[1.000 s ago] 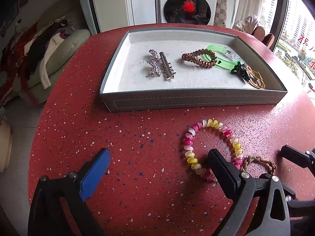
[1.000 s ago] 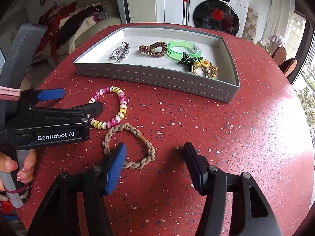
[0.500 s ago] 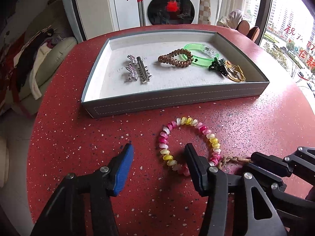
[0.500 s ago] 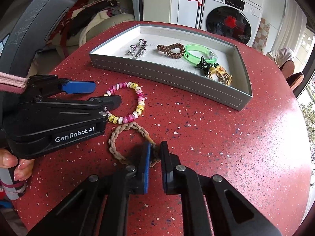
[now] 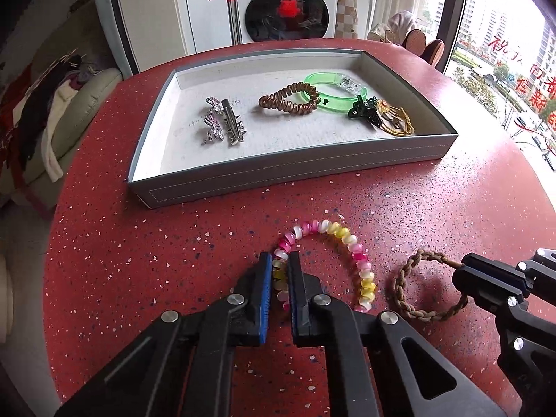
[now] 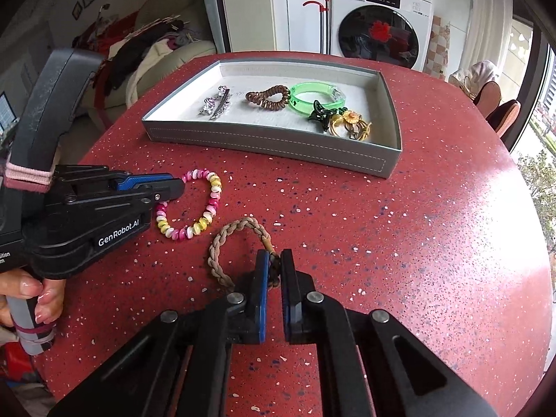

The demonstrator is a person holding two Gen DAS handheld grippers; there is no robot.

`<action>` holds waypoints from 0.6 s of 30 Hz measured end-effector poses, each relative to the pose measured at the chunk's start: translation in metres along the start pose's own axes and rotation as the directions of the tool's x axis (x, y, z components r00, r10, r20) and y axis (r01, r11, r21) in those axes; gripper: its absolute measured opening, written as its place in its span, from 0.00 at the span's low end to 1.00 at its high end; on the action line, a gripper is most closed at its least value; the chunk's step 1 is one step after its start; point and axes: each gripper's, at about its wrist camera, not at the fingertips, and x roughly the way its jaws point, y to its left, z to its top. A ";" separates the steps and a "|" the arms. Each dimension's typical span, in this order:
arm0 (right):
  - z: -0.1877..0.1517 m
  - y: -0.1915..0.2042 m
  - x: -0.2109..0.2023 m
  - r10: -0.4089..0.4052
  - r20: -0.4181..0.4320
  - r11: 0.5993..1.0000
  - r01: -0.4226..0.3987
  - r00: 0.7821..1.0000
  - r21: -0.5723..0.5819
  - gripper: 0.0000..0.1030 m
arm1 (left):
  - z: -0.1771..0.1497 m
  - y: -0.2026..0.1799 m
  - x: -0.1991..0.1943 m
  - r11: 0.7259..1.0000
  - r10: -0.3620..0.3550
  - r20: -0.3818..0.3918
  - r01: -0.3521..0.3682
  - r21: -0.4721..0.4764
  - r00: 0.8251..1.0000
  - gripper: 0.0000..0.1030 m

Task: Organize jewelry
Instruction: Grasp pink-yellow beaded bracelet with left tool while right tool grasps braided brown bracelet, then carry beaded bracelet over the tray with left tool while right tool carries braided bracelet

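Observation:
A pink, white and yellow beaded bracelet (image 5: 351, 243) (image 6: 208, 205) lies on the red speckled table. My left gripper (image 5: 279, 260) (image 6: 179, 187) is shut on its near-left beads. To its right lies a tan braided bracelet (image 5: 406, 278) (image 6: 239, 226); my right gripper (image 6: 274, 259) (image 5: 462, 271) is shut on its right side, near the brown clasp. A grey tray (image 5: 278, 173) (image 6: 278, 139) stands farther back, holding silver hair clips (image 5: 222, 121), a brown coil hair tie (image 5: 288, 99), a green bangle (image 5: 333, 93) and a dark claw clip with gold pieces (image 5: 378, 114).
A person's hand (image 6: 31, 292) grips the left gripper's handle at the table's near-left edge. A washing machine (image 6: 378, 31) and a sofa with clothes (image 6: 149, 55) stand behind the round table. Chairs (image 6: 493, 100) sit at the right.
Both grippers went from open to shut. The left one closed on the beaded bracelet's near-left beads, the right one on the braided bracelet, then lifted slightly.

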 end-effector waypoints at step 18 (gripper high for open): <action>-0.009 -0.025 -0.019 0.039 0.025 0.992 -0.042 0.999 0.120 0.07 | -0.013 0.026 -0.035 0.996 -0.053 0.079 0.058 -0.064 0.995 0.27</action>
